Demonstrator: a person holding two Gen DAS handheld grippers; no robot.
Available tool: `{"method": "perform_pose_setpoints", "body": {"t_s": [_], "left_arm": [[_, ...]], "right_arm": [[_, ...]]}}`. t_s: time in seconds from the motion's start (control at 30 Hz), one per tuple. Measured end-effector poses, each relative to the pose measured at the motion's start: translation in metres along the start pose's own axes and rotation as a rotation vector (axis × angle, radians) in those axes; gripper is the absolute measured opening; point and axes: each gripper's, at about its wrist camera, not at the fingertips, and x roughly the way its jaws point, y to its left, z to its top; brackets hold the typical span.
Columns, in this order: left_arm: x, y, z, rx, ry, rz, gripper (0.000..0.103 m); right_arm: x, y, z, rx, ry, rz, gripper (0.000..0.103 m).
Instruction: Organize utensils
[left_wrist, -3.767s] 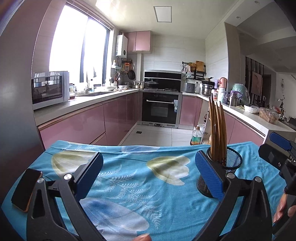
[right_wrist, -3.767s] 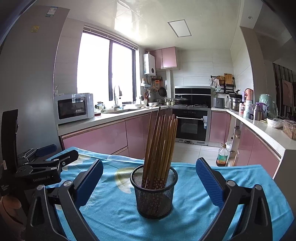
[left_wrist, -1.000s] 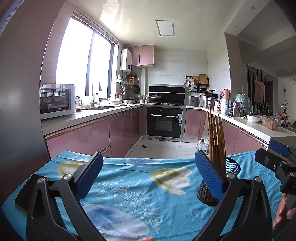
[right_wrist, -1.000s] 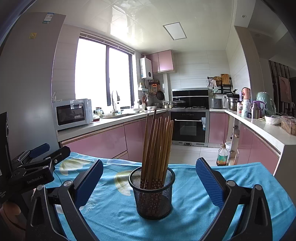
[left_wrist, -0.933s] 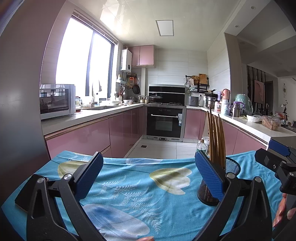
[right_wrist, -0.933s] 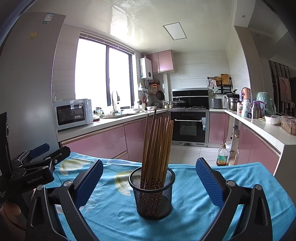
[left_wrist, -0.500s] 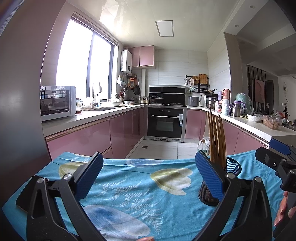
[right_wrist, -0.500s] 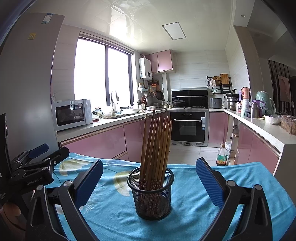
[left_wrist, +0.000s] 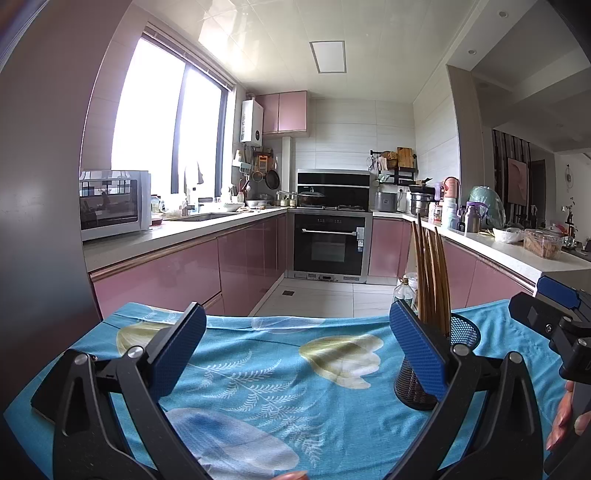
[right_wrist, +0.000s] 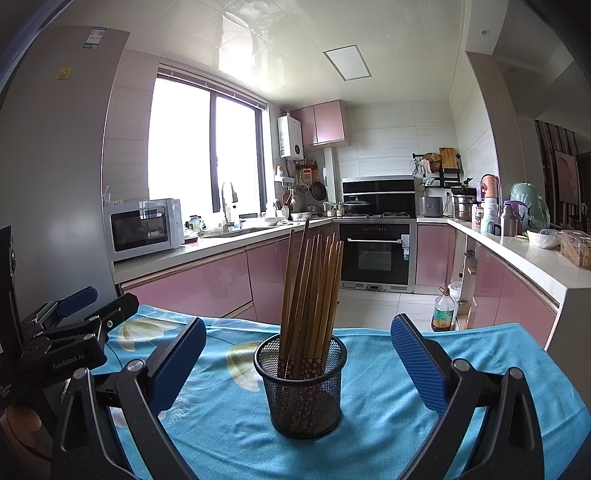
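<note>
A black mesh cup (right_wrist: 301, 384) stands upright on the blue flowered tablecloth (right_wrist: 229, 417), holding several wooden chopsticks (right_wrist: 312, 291). My right gripper (right_wrist: 298, 363) is open and empty, its blue pads to either side of the cup, a little nearer than it. My left gripper (left_wrist: 295, 350) is open and empty over the cloth. In the left wrist view the cup (left_wrist: 458, 334) and chopsticks (left_wrist: 430, 273) sit behind the right pad, partly hidden. The right gripper (left_wrist: 554, 314) shows at the right edge there.
A dark flat phone-like object (left_wrist: 42, 397) lies at the cloth's left edge, behind my left finger. The table's far edge drops to the kitchen floor (left_wrist: 321, 299). Pink cabinets, an oven (left_wrist: 330, 247) and counters lie beyond.
Both views have tilted up slightly since 3.8 s ago, so the cup sits lower in frame. Over the last second almost nothing moved. Both grippers stayed open.
</note>
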Motion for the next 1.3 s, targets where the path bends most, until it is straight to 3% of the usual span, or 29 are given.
{"method": "perform_pose_setpoints", "body": {"t_s": [1.3], "left_arm": [[-0.0009, -0.0019, -0.0016, 0.0, -0.002, 0.0, 0.098]], "right_arm": [[-0.0028, -0.0005, 0.0009, 0.006, 0.003, -0.004, 0.097]]}}
